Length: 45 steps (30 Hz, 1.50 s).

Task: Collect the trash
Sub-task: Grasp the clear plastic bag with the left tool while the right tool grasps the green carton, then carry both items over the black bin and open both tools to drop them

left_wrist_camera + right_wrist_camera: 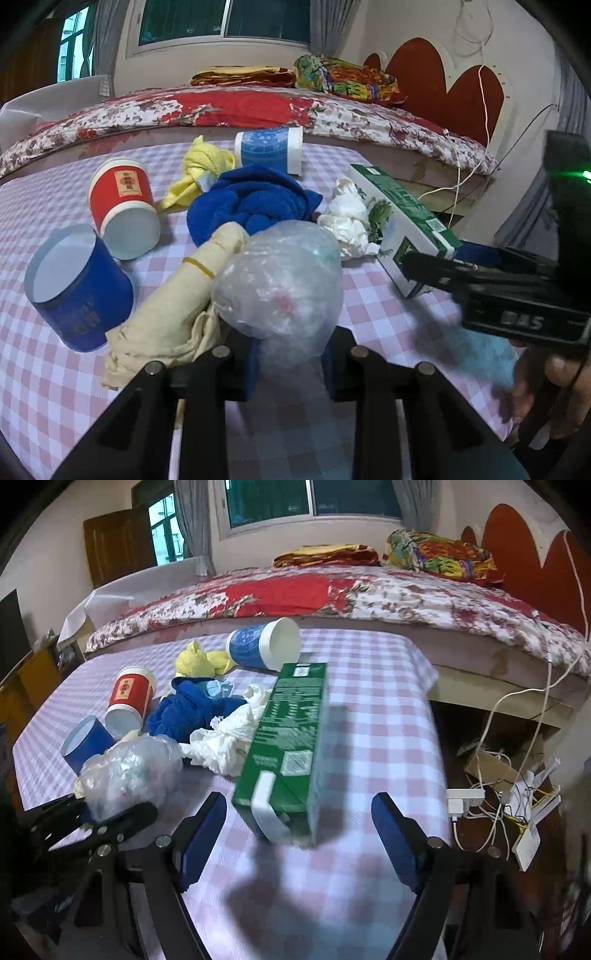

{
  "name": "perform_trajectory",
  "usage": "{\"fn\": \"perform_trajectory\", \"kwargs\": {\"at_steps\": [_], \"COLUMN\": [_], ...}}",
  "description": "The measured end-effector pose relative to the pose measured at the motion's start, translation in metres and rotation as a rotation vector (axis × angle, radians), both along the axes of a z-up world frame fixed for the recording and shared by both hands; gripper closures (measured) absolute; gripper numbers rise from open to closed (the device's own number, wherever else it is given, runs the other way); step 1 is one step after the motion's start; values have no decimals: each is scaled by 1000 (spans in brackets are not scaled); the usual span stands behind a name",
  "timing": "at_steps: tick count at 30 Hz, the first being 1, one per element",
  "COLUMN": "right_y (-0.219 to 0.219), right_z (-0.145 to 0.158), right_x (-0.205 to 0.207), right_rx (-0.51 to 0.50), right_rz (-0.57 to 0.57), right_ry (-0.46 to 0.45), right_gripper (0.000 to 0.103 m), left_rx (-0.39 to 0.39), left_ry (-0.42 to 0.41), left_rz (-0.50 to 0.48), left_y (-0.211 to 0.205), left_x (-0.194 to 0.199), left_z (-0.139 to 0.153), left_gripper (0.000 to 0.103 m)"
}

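Three paper cups lie tipped over on the checked tablecloth (pixel 369 295): in the left wrist view a blue cup (pixel 79 291) at lower left, a red cup (pixel 123 206) just above it, and a blue-and-white cup (pixel 269 149) at upper centre. Between them sit a yellow cloth (pixel 201 170), a blue cloth (pixel 251 201) and a cream cloth (pixel 177 299) bound with a rubber band. At lower centre the left gripper (pixel 291 350) is clamped on a crumpled clear plastic bag (pixel 280 280), apparently the first piece taken. To its right are crumpled white tissue (pixel 349 218) and a green carton (pixel 402 221). In the right wrist view, the right gripper (pixel 299 830) stands wide, its blue pads either side of the carton's near end but not touching it. No bin shows, so nearly all the collecting seems still ahead.
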State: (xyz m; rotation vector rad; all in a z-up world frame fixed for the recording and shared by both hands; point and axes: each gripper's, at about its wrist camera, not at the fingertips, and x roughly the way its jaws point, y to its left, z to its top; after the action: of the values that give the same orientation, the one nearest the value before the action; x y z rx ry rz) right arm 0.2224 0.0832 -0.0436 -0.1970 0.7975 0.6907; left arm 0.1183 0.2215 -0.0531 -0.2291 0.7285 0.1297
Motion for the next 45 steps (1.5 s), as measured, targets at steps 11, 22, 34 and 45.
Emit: {"fn": "perform_trajectory", "kwargs": {"at_steps": [11, 22, 34, 45], "right_y": [-26, -93, -188, -267], "right_z": [10, 37, 31, 22], "right_x": [-18, -62, -86, -96], "right_rx": [-7, 4, 26, 15], "right_rz": [-52, -136, -295, -445], "right_ry": [-53, -157, -129, -114], "right_gripper": [63, 63, 64, 64], "left_rx": [6, 12, 21, 25], "left_ry": [-45, -83, -88, -72], "left_rz": [-29, -82, -224, -372], "left_y": [-13, -47, -109, -176], "left_x": [-10, -27, -22, -11], "left_z": [16, 34, 40, 39], "left_gripper": [76, 76, 76, 76]}}
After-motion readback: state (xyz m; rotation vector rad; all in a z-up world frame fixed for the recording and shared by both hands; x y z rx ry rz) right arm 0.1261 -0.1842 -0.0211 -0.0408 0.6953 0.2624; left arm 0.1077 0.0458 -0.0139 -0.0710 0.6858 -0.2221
